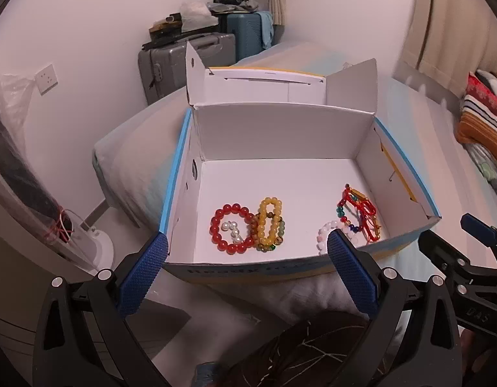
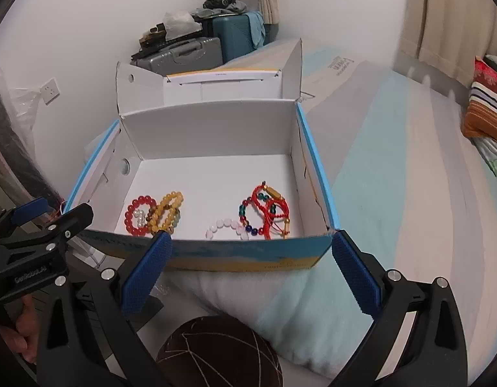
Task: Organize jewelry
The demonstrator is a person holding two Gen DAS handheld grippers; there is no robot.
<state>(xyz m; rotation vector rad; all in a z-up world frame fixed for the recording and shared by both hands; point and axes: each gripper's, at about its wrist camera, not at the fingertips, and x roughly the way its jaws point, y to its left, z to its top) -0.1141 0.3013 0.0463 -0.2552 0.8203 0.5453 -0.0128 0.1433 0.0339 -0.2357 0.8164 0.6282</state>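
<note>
The jewelry lies on the white floor of an open box (image 1: pixel 280 135), just ahead of and below both grippers. A red bracelet (image 1: pixel 230 228) sits ahead of the left gripper (image 1: pixel 247 248), between its fingers in that view, with a short string of pearls (image 1: pixel 232 229) inside its ring and a yellow bracelet (image 1: pixel 270 224) touching its right side, overlapping a strand of mixed brown and green beads. Further right, near the box's right wall, a red cord bracelet (image 1: pixel 361 214) with blue and green beads lies tangled beside a pale pink bracelet (image 1: pixel 329 230), which the left gripper's right finger partly hides. In the right wrist view this pair lies ahead of the right gripper (image 2: pixel 250 245), between its fingers. Both grippers stand wide open and hold nothing, their blue pads close to the box's near wall, apart from the jewelry. The box rests on a bed (image 2: pixel 393 193), lid flaps standing up behind. Suitcases (image 1: pixel 190 61) stand against the far wall, and folded cloth (image 2: pixel 487 106) lies far right.
</note>
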